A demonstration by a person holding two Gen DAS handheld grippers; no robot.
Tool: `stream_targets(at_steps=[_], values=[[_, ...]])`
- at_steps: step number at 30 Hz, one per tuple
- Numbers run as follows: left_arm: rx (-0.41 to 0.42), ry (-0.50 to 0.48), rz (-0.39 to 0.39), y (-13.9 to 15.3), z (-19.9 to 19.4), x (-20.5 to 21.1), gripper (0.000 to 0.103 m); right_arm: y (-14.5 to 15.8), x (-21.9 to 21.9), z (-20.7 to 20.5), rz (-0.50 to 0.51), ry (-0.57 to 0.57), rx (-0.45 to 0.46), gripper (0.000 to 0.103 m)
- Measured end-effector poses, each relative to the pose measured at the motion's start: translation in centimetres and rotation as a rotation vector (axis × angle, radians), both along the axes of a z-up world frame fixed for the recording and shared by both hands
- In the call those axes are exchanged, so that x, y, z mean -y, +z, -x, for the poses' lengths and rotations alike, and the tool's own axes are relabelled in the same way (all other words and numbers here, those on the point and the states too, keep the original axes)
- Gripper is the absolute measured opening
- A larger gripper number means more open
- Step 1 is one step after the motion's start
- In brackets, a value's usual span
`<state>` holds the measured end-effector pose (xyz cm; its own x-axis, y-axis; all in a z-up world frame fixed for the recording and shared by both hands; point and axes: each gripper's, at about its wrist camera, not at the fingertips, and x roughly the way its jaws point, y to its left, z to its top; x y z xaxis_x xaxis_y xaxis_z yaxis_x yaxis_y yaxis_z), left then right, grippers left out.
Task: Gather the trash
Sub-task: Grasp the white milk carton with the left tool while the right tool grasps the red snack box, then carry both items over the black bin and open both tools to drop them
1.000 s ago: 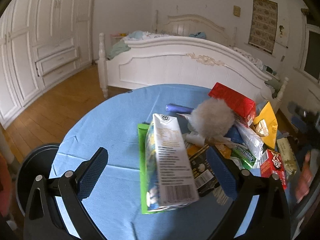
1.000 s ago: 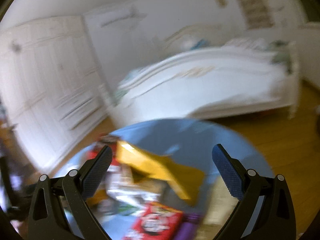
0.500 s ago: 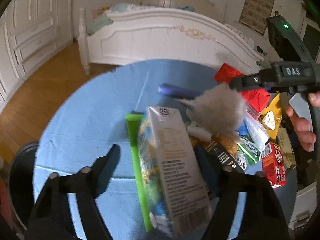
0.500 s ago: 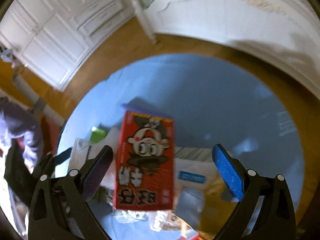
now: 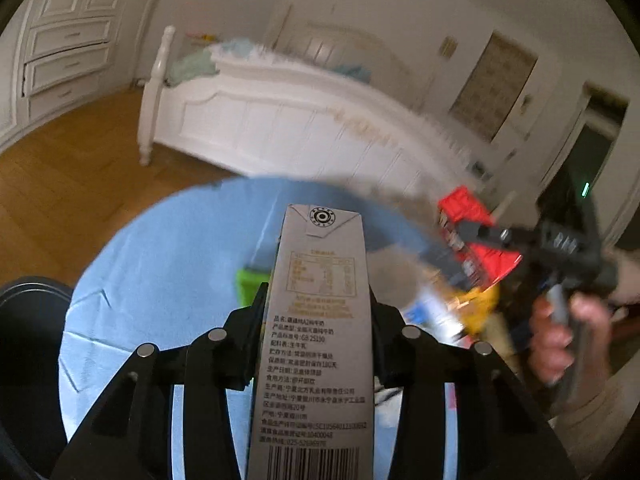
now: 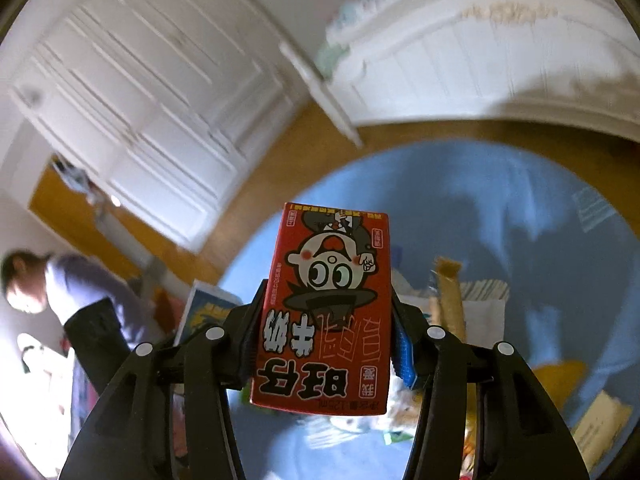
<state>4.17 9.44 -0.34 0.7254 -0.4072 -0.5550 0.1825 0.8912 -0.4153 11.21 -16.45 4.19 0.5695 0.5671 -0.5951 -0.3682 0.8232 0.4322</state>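
Observation:
My left gripper (image 5: 318,312) is shut on a tall grey milk carton (image 5: 320,320) and holds it above the round blue table (image 5: 160,260). My right gripper (image 6: 326,316) is shut on a small red milk box (image 6: 328,312) with a cartoon face, lifted above the table (image 6: 500,208). In the left wrist view the right gripper (image 5: 460,252) shows at the right with the red box (image 5: 476,236) in it, blurred. Several wrappers (image 5: 460,316) lie in a heap on the table's right side.
A black bin (image 5: 28,304) stands at the table's left edge. A white bed (image 5: 300,120) is behind the table, white wardrobes (image 6: 140,92) to the side. A person (image 6: 68,292) stands at the left in the right wrist view. The floor is wood.
Both grippers have closed: the left on the grey carton, the right on the red box. Both items are lifted off the table.

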Motion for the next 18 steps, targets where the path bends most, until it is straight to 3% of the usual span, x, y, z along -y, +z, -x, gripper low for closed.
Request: stream_targets(at_steps=[4,7,13,18], values=[[0.097,0.043,0.07,2.8,2.5,-2.8,0.042,0.6,-1.5,2.1,-0.002,0.023,0.044,0.052],[0.126,0.13,0.019,3.4,4.2,-5.3,0.042,0.6,-4.2,3.2,0.029,0.077,0.047,0.052],[0.081,0.342,-0.08,1.3,7.6,-12.7,0.042,-1.2,-14.1,4.3,0.088,0.243,-0.009,0.052],[0.003,0.445,-0.056,-2.3,10.1,-17.8,0.042,-4.2,-25.4,4.7,0.182,0.387,-0.083,0.052]])
